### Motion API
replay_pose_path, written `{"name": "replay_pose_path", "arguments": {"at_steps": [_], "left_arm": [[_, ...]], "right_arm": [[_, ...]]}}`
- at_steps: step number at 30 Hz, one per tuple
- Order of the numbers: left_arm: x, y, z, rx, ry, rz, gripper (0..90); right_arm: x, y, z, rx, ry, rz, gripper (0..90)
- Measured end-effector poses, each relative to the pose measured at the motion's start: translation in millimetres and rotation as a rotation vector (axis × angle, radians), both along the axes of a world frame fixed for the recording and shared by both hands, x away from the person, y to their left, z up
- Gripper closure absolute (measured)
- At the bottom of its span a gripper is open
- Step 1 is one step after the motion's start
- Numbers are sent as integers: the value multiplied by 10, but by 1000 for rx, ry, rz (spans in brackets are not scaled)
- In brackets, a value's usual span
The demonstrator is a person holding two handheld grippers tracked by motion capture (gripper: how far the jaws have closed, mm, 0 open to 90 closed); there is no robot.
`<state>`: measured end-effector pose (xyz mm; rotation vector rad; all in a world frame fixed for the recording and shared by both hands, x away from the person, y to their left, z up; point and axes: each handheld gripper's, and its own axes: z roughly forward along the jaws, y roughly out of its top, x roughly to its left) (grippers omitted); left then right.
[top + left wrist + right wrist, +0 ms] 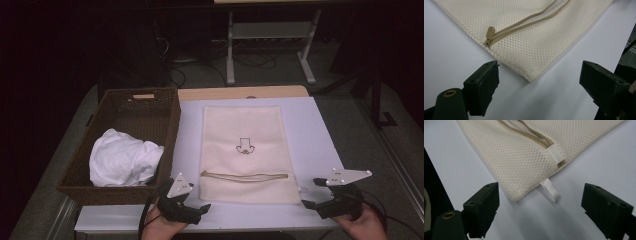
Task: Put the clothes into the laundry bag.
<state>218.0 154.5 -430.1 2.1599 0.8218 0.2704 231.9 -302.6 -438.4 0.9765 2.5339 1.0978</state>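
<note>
Black left tool (196, 209) wide open, empty | right tool (310, 193) wide open, empty

basket (170, 125): wicker, left of table | cloth (125, 157): white, crumpled inside basket | table (320, 135): white top

At the frame's centre the laundry bag (245, 150) is cream open-weave mesh cloth with a tan zip (524, 23) and matt plastic puller (489, 33). The counter (320, 145) is smooth, matt white; at left, the basket (165, 130) is rough brown wicker holding soft white cloth (122, 157).
</note>
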Motion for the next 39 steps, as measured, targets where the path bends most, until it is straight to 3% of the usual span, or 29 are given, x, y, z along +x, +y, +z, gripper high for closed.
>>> {"name": "replay_pose_path", "arguments": {"at_steps": [9,20,27,29,33,39], "left_arm": [[-18,5,4,0,1,1,154],[-40,-44,11,9,-7,-10,154],[-41,-43,10,10,-6,-12,154],[-44,-32,12,3,-4,-6,154],[-39,-17,14,4,-7,-6,154],[-34,-15,17,0,-5,-6,154]], "right_arm": [[64,54,19,15,-2,19,141],[195,230,232,18,-26,70,141],[378,462,404,35,-36,136,142],[447,624,501,56,-43,180,148],[591,839,593,41,-42,228,165],[787,1058,602,9,-31,278,218]]}}
